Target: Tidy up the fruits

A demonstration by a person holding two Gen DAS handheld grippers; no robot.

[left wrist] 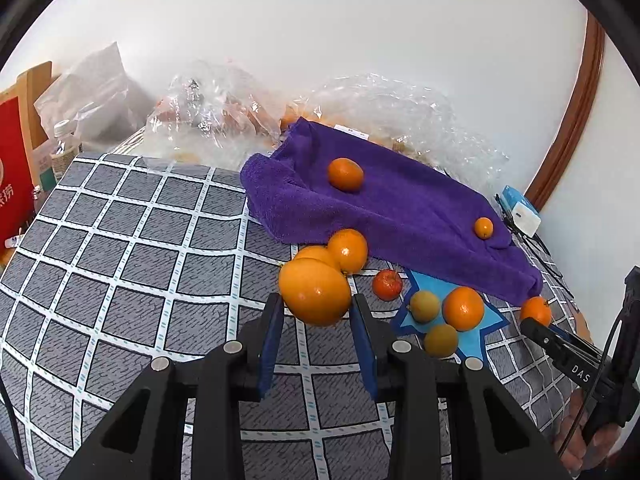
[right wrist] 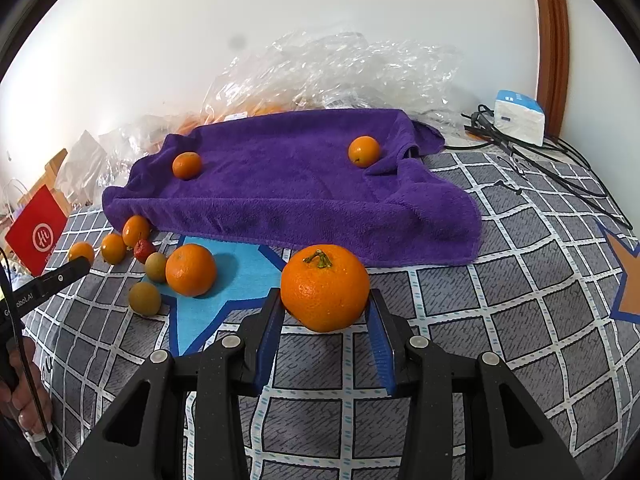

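My left gripper [left wrist: 317,304] is shut on a smooth orange [left wrist: 315,292], its blue pads pressing both sides. My right gripper [right wrist: 325,300] is shut on a stemmed tangerine [right wrist: 325,288] just in front of the purple towel [right wrist: 288,184]. Two small oranges [right wrist: 187,165] [right wrist: 363,151] lie on that towel [left wrist: 400,216]. More fruit lies loose by the towel's near edge: an orange [left wrist: 463,308] on a blue star patch, two greenish-yellow fruits [left wrist: 425,306] [left wrist: 440,340], a small red fruit [left wrist: 387,285] and an orange [left wrist: 347,250] behind the held one.
Crinkled clear plastic bags [right wrist: 340,68] are heaped against the white wall behind the towel. A red paper bag [right wrist: 36,232] stands at the left edge. A white box [right wrist: 520,116] with black cables lies at the far right by a wooden frame. Checked grey cloth [left wrist: 120,280] covers the surface.
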